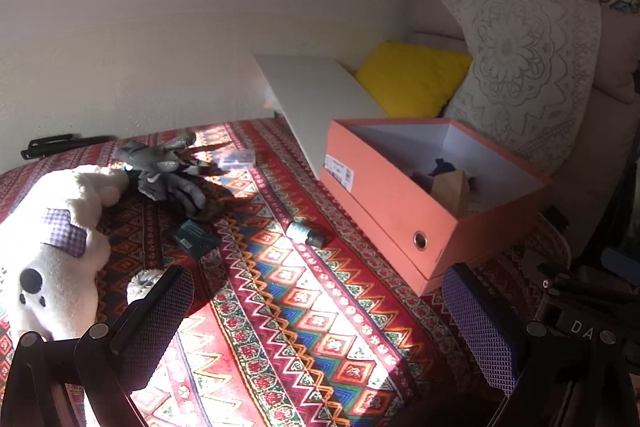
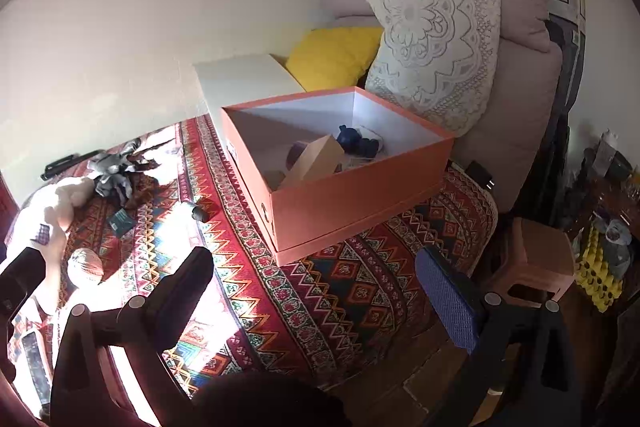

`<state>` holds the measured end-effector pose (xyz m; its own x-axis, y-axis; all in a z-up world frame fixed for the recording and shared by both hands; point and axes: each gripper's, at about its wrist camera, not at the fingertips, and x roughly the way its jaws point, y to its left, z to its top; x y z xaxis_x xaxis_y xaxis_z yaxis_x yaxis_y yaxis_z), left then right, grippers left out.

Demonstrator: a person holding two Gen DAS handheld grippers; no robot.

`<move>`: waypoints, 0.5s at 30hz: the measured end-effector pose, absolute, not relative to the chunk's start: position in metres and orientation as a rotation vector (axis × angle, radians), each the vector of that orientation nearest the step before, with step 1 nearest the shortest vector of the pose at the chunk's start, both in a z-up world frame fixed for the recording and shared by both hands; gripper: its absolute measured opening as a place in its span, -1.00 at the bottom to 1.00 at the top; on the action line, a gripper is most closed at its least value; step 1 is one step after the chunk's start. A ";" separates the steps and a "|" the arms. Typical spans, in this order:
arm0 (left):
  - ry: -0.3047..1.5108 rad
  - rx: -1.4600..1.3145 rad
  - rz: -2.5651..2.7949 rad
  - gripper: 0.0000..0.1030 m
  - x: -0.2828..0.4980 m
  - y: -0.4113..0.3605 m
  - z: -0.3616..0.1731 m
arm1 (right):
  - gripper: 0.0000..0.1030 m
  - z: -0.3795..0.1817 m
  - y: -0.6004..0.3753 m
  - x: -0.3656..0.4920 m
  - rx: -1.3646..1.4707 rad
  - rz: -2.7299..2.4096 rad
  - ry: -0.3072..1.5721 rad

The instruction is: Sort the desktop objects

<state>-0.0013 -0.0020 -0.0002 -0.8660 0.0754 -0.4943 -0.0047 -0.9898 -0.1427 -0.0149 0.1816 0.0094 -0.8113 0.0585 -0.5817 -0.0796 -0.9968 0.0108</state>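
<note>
The left gripper (image 1: 316,315) hangs with its two fingers (image 1: 160,323) spread wide apart, nothing between them, the padded faces turned inward. The right gripper (image 2: 316,295) is likewise wide apart and empty, its fingers (image 2: 448,303) angled downward. In the left view, part of the right gripper's body shows at the right edge.

One orange box (image 1: 400,203), one plush toy (image 1: 56,239), two grey gloves (image 1: 168,171) (overlapping), one small bottle (image 1: 306,234), three cushions (image 1: 412,79).
</note>
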 end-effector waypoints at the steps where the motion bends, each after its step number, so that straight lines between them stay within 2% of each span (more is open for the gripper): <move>1: -0.237 -0.808 2.949 0.99 -0.004 -0.006 -0.001 | 0.99 0.009 0.181 -0.015 -0.940 2.921 0.057; 4: -0.288 -0.812 2.851 0.99 -0.006 -0.016 -0.003 | 0.99 0.006 0.178 -0.012 -0.933 2.931 0.064; 9: -0.079 -0.828 2.950 0.99 0.001 0.005 0.004 | 0.99 0.008 0.177 -0.009 -0.961 2.943 0.055; 15: -0.004 -0.713 3.023 0.99 0.010 0.001 0.016 | 0.99 0.011 0.172 -0.012 -0.977 2.948 0.047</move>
<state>0.0100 0.0009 0.0161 -0.8939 0.0350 -0.4469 -0.0339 -0.9994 -0.0105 -0.0119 0.1723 0.0105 -0.8016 0.0241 -0.5973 -0.0431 -0.9989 0.0175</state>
